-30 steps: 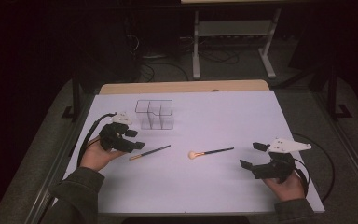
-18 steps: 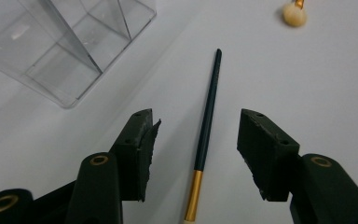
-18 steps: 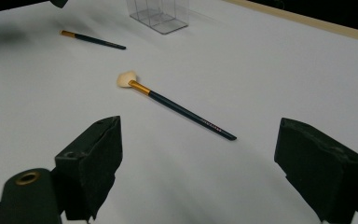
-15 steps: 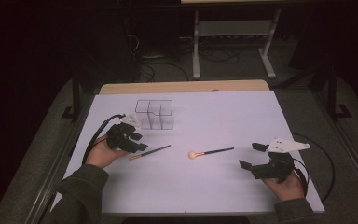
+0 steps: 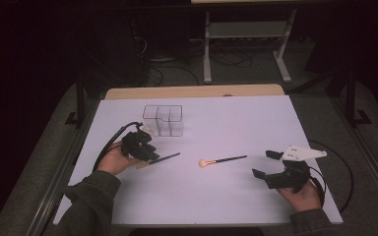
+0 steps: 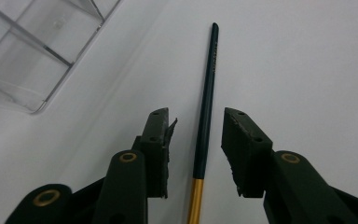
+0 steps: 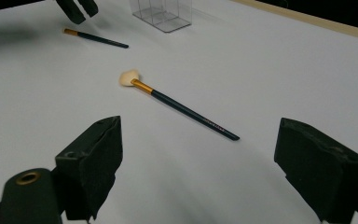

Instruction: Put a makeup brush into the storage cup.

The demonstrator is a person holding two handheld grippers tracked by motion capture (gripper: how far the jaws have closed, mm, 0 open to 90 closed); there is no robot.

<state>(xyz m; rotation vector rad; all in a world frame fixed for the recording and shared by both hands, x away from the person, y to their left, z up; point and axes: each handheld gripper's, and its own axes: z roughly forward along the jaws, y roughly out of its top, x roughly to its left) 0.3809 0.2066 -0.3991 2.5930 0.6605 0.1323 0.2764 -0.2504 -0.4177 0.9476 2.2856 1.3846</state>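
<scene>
White table (image 5: 226,196), left gripper (image 6: 196,140) low, jaws closing astride dark brush handle (image 6: 207,102) untouched, right gripper (image 5: 267,164) level, agape, empty.

Slim brush (image 6: 204,135) bristles cut off below.

White table (image 5: 236,196): two brushes (image 5: 160,160) (image 5: 224,160), clear organizer (image 5: 163,120) at back.

Left hand-held gripper (image 6: 196,135) low, jaws just closing, still apart; right hand-held gripper (image 7: 198,154) wide open.
</scene>
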